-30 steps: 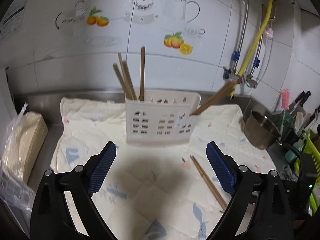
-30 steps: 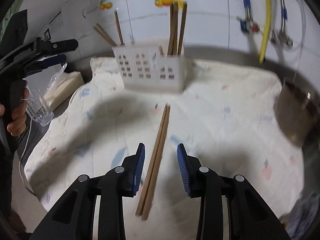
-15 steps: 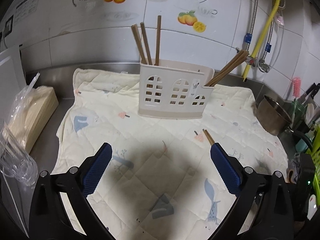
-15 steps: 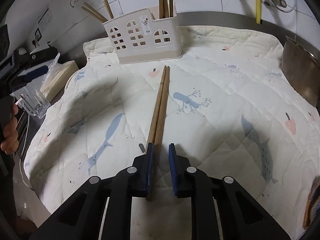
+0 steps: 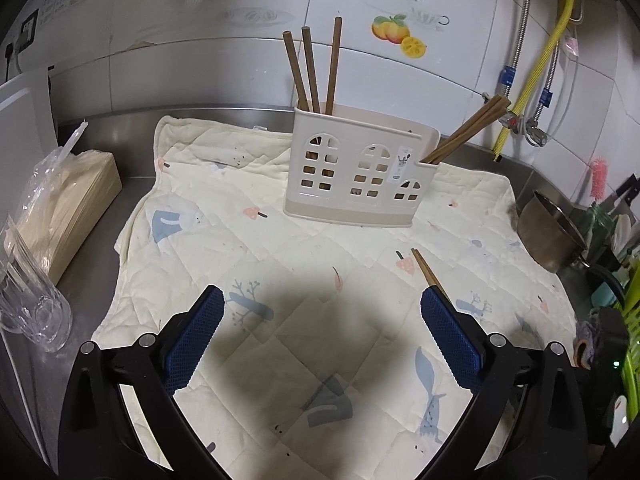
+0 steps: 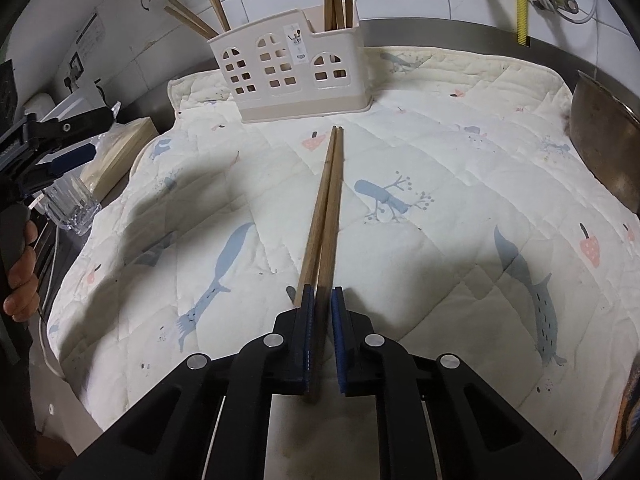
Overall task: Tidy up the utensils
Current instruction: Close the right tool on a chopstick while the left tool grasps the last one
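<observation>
- the right gripper (image 6: 320,300) has just closed its jaws around the pair of chopsticks (image 6: 326,216) lying on the quilted cloth (image 6: 460,208); the blue pads press the near end of the pair, with the rest pointing away toward the utensil holder (image 6: 290,74).
- one stick seems to sit slightly outside the left pad at its butt end, so it is worth checking that both sticks are truly clamped before lifting; a slow, small lift tells whether one stays behind.
- the grip is at the very end of the pair, so the long free part will likely droop or swing; lifting gently and keeping the wrist steady should stop the tips splaying.
- the holder stands on the far side of the cloth, near the steel ledge, with chopsticks already standing in both end compartments; i judge the pair must be tipped upright and lowered tips-first into one of them without knocking the sticks already there.
- the left gripper (image 5: 320,332) hovers wide open over bare cloth, holding nothing; it could steady the light holder if the pair catches on the rim.
- the metal bowl (image 6: 604,148) sits just off the cloth's right edge, so keep the swing clear of it.
</observation>
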Motion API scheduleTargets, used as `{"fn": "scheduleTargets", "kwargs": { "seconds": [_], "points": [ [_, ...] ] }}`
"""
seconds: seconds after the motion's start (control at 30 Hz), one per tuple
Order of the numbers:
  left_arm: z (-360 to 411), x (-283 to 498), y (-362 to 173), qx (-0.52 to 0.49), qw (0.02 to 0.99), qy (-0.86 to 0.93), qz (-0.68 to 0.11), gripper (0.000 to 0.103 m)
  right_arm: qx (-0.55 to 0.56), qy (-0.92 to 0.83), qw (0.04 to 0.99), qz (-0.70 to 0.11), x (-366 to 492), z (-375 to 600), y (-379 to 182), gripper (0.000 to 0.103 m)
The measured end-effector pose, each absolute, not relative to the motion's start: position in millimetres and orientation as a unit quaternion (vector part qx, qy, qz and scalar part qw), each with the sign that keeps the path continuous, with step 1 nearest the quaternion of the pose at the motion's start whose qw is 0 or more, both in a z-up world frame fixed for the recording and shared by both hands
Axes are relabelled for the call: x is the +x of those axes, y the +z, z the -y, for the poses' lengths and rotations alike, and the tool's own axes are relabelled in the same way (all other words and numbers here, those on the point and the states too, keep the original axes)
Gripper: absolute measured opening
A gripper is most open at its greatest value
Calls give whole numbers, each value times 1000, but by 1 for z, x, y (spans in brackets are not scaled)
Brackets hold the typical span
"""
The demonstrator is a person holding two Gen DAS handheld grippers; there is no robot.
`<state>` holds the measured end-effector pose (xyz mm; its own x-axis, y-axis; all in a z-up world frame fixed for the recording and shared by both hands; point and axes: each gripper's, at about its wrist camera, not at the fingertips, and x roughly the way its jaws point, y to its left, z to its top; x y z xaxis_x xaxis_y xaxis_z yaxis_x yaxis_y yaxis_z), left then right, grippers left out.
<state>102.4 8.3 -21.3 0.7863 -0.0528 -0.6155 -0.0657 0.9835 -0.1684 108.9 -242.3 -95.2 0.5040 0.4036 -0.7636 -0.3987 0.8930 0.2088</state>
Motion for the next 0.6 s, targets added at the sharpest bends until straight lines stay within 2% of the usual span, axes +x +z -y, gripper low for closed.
{"fn": "scheduleTargets", "kwargs": {
  "seconds": [0.6],
  "points": [
    [47, 85, -55, -72, 927, -51, -365, 97, 5, 222, 886, -407, 84, 265, -86, 7]
  ]
}}
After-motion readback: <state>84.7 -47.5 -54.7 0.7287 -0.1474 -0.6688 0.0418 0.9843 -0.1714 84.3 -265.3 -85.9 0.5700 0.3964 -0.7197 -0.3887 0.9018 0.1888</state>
